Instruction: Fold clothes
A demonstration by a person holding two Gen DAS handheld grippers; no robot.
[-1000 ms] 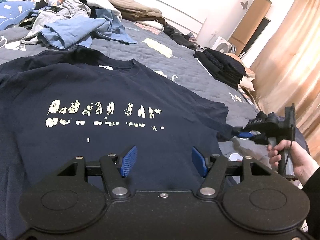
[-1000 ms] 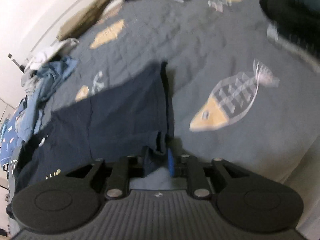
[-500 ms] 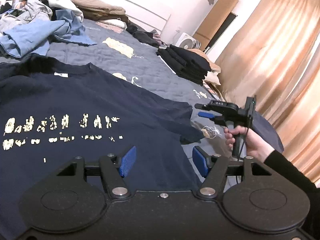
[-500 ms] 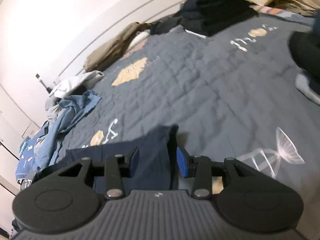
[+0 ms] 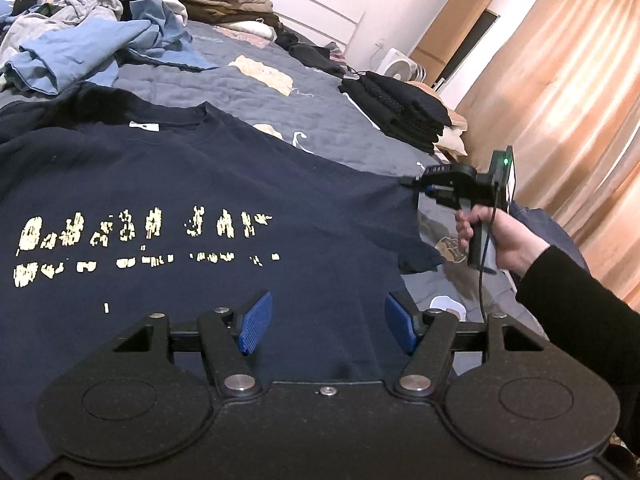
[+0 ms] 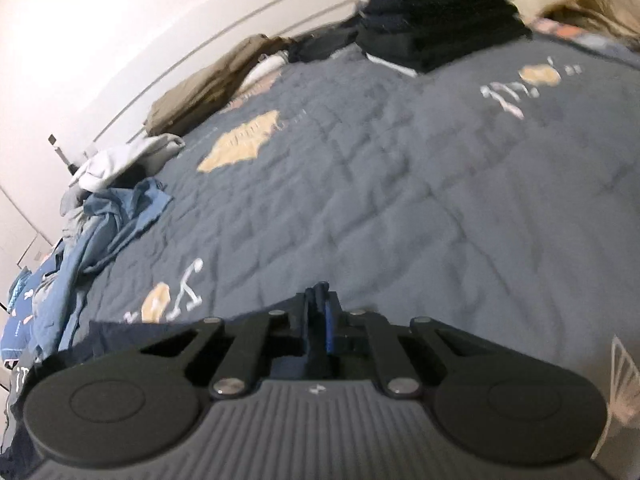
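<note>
Right tool [image 5: 416, 184] closing, pads pinching right sleeve edge [image 5: 394, 200] of navy tee [image 5: 168, 184]; seen pressed nearly together in own view [image 6: 318, 312], dark cloth between pads. Left tool [image 5: 326, 322] spread, nothing between pads, hovering over near hem area of tee, near its right side edge. Tee lying face up on bed [image 6: 400, 168], collar far, cracked print [image 5: 132, 236] across chest, sleeve drawn out to the right toward holding hand [image 5: 500, 236]. Unfolded pile [image 5: 84, 44] far left, folded dark stack [image 5: 400, 108] far right, both well apart from tee.

Risks, judged:
- Thin bite on sleeve edge: could slip out once pulled or lifted, sleeve flopping back unaligned.
- Pulling sleeve hard to the right with nothing pinning body: could drag whole tee, skew it, add wrinkles.
- Pinching only top layer: back layer lagging, fold lopsided. Layers caught cannot be told from either view.
- Left tool dropping onto hem with quilt caught under pad: bedding lifted with shirt.
- Right view blurred, so exact grip depth unclear.
</note>
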